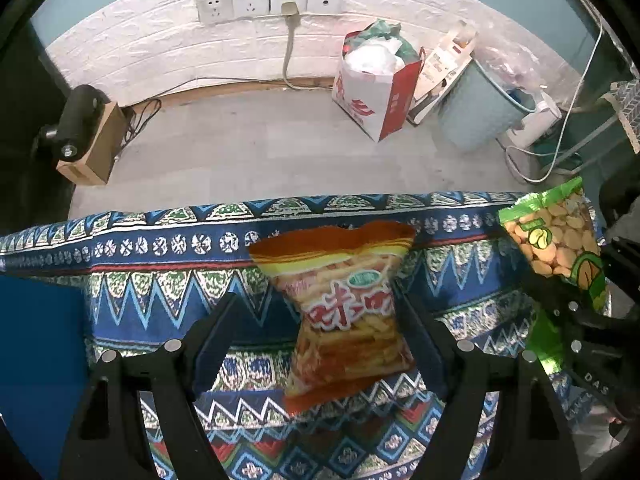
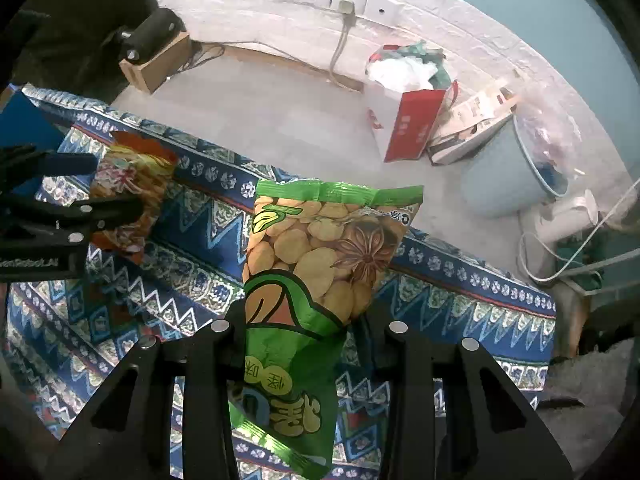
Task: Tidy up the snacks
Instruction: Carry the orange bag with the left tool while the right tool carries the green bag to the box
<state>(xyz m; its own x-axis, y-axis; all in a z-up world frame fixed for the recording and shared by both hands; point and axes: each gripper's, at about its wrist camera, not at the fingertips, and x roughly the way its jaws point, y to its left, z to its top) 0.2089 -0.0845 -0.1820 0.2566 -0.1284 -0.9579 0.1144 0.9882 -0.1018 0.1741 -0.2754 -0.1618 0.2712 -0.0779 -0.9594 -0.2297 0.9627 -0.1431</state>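
Above the counter (image 1: 160, 304) draped in a patterned cloth, the left gripper (image 1: 320, 320) held its jaws spread and apart from the orange snack bag (image 1: 344, 312) between them, while the right gripper (image 2: 304, 320) clenched its jaws on the green snack bag (image 2: 316, 264).

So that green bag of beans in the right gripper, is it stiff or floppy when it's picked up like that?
Probably floppy: the green bag is crumpled and bends where the right gripper pinches it. It looks light for its size, since a narrow pinch holds it above the tablecloth. The glossy film may be slippery.
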